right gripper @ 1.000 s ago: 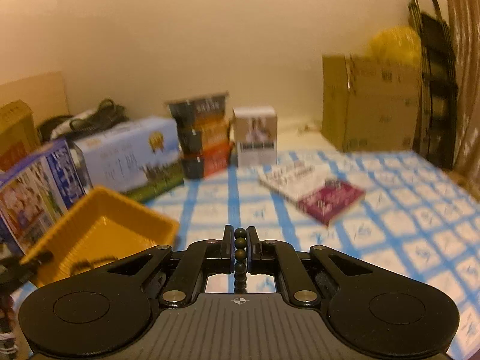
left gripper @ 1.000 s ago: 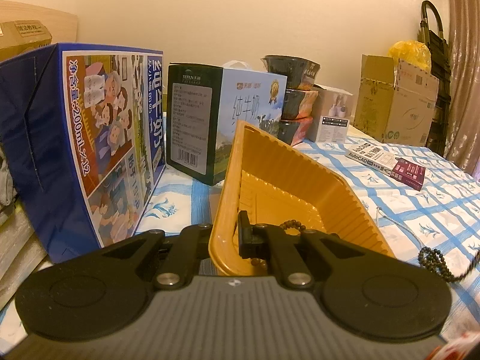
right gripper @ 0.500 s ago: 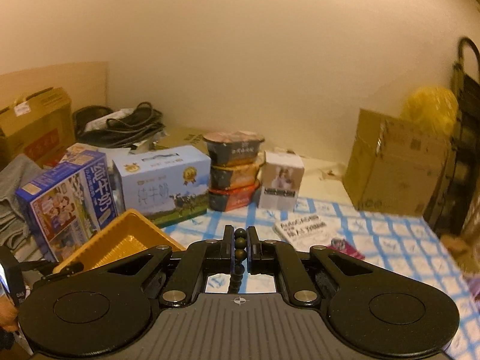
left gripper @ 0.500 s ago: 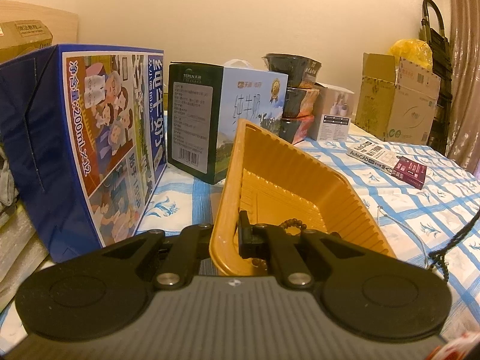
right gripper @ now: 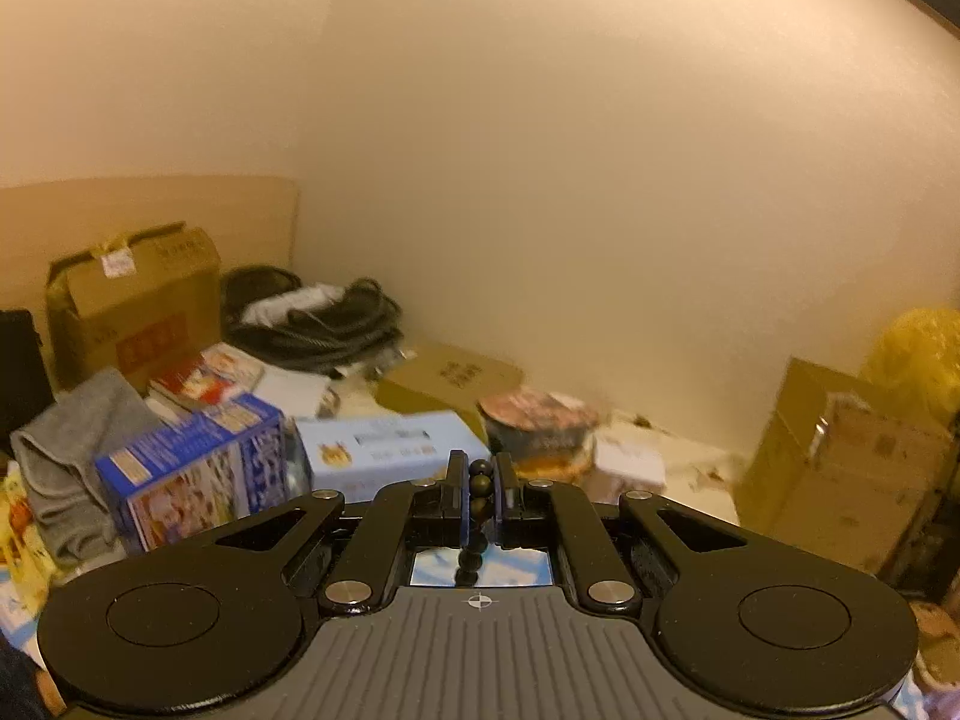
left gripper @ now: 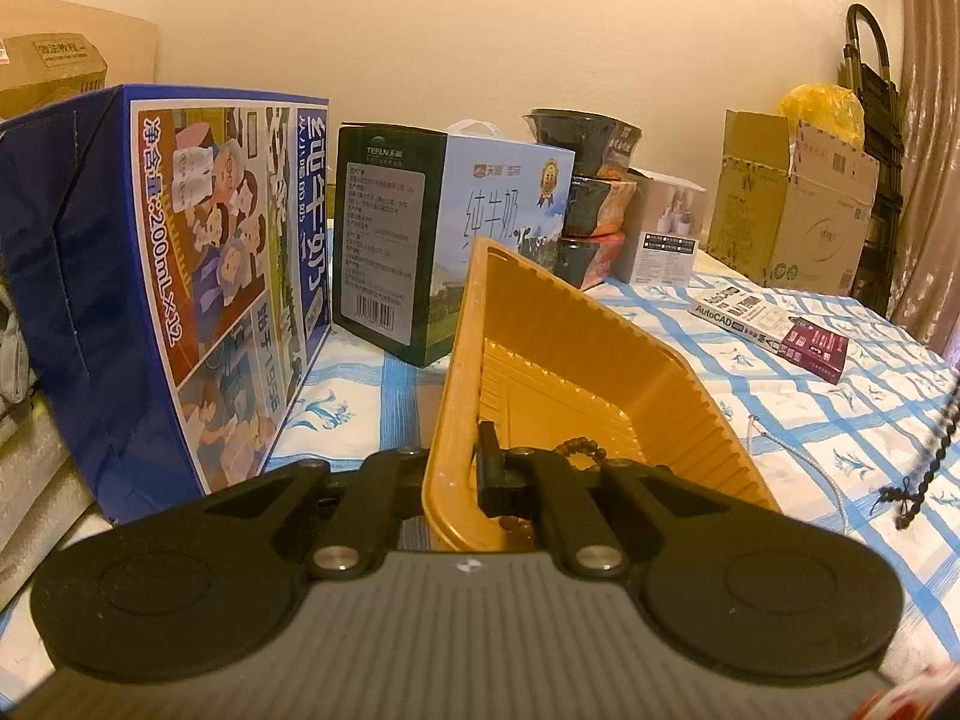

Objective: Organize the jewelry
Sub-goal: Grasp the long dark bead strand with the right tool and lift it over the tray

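My left gripper point(left gripper: 467, 468) is shut on the near rim of a yellow plastic tray point(left gripper: 570, 354), which stands tilted up on the table. A brown bead bracelet point(left gripper: 579, 447) lies inside the tray near the fingers. My right gripper point(right gripper: 480, 474) is held high above the table and is shut on a dark bead strand point(right gripper: 480, 483) that hangs down between its pads. In the left wrist view the lower end of that dark strand point(left gripper: 933, 462) dangles at the right edge, above the cloth. A thin white cord point(left gripper: 798, 450) lies on the cloth beside the tray.
A blue milk carton box point(left gripper: 168, 276) and a pale blue milk box point(left gripper: 456, 222) stand left of and behind the tray. Stacked noodle bowls point(left gripper: 591, 192), a book point(left gripper: 774, 324) and cardboard boxes point(left gripper: 792, 204) sit farther back on the blue-checked cloth point(left gripper: 840, 414).
My right gripper has risen well above the table with the dark bead strand, which has come up off the cloth and now hangs. The left gripper and the tray have not moved.
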A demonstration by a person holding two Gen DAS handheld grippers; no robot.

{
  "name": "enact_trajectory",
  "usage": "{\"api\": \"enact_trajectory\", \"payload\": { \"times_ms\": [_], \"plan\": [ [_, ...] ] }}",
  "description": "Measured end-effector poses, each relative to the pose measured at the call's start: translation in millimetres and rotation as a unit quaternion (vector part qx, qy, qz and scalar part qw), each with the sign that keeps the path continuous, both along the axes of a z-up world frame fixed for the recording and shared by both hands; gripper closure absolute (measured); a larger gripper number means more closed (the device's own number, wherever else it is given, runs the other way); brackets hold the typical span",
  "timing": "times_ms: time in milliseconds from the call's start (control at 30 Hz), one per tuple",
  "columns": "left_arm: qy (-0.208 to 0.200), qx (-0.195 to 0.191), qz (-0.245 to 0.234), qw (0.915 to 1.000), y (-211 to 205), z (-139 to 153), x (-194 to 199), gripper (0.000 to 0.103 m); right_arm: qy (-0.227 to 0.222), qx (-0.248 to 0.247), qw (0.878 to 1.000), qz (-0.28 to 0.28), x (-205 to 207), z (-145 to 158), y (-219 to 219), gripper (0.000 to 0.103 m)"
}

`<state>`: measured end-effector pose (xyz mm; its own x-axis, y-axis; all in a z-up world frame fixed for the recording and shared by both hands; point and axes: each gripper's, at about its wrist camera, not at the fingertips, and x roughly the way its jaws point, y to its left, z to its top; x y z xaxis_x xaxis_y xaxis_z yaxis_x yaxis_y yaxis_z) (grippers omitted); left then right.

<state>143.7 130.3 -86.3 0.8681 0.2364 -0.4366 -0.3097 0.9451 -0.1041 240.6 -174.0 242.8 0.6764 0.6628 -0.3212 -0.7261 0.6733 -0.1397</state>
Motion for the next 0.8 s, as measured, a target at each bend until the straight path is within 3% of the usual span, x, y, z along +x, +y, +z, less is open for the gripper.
{"api": "enact_trajectory", "payload": {
  "times_ms": [467,800],
  "plan": [
    [0.0,-0.002,0.0,1.0,-1,0,-1,0.097,0.008,0.069,0.995,0.071,15,15,67,0.096],
    [0.0,-0.005,0.0,1.0,0,-1,-2,0.097,0.077,0.037,0.991,0.105,27,-37,134,0.096]
  ]
}}
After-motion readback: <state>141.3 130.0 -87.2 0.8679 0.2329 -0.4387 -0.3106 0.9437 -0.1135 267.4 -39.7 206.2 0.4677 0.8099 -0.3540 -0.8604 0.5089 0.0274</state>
